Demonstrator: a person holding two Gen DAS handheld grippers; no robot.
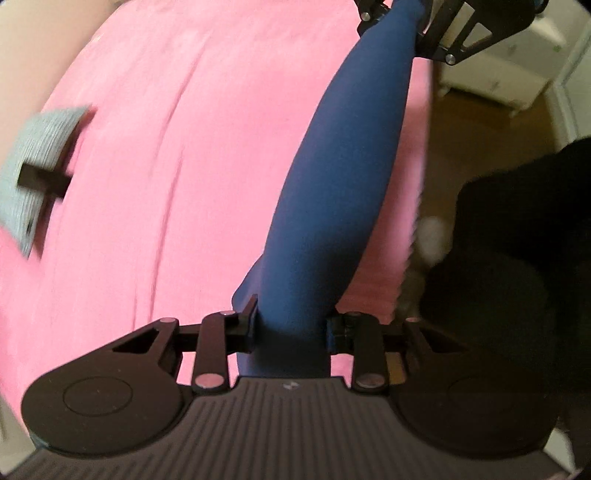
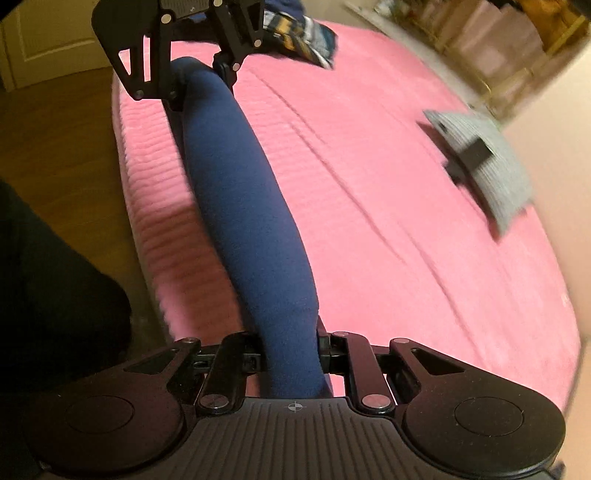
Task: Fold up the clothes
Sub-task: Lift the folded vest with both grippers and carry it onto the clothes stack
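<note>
Left wrist view: grey folded garment [image 1: 42, 162] with a dark patch sits near the left edge of the bed [image 1: 166, 184], blurred. Pink bedspread is creased lengthwise. Blue garment [image 1: 343, 184] hangs as a rolled-up band stretched between both grippers, off the bed, above its right edge. Left gripper [image 1: 291, 328] has jaws narrow, clamped on the near end of it; right gripper [image 1: 402, 26] at top grips the far end. Wood floor [image 1: 480, 147] and a white cabinet [image 1: 517, 66] lie right of the bed.

Right wrist view: floor left, then the bed edge. Left gripper [image 2: 201, 92] at top holds the far end. Right gripper [image 2: 291, 354] has jaws narrow, pinching the near end. A striped clothes pile [image 2: 303, 37] lies at the bed's far edge, the grey garment towards its right edge.
</note>
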